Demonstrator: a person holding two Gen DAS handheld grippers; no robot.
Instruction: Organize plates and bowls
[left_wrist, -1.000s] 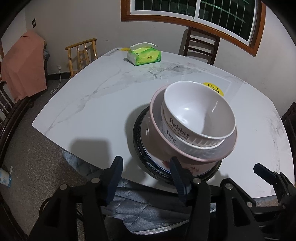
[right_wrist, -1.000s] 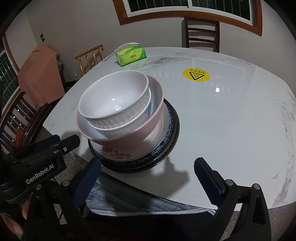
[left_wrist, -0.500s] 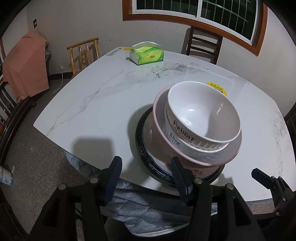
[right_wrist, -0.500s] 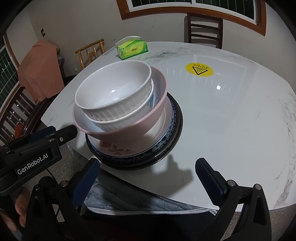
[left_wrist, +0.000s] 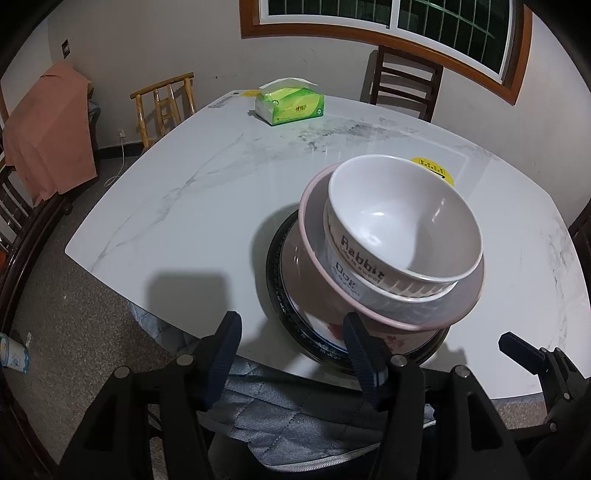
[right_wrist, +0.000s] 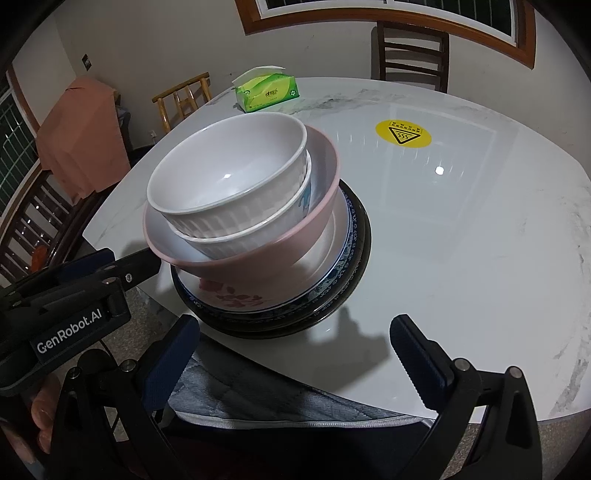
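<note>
The stack of bowls (right_wrist: 236, 199) sits on the plates (right_wrist: 332, 288) at the near edge of the table (right_wrist: 461, 240). The left tongs (left_wrist: 291, 343) are opening, nothing between them; their right finger seems just short of the plates. The right tongs (right_wrist: 295, 343) stand wide apart and empty, beside the stack.

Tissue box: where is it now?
The tissue box sits at the table's far edge in both wrist views, beyond the stacked bowls, near the bamboo chair.
</note>
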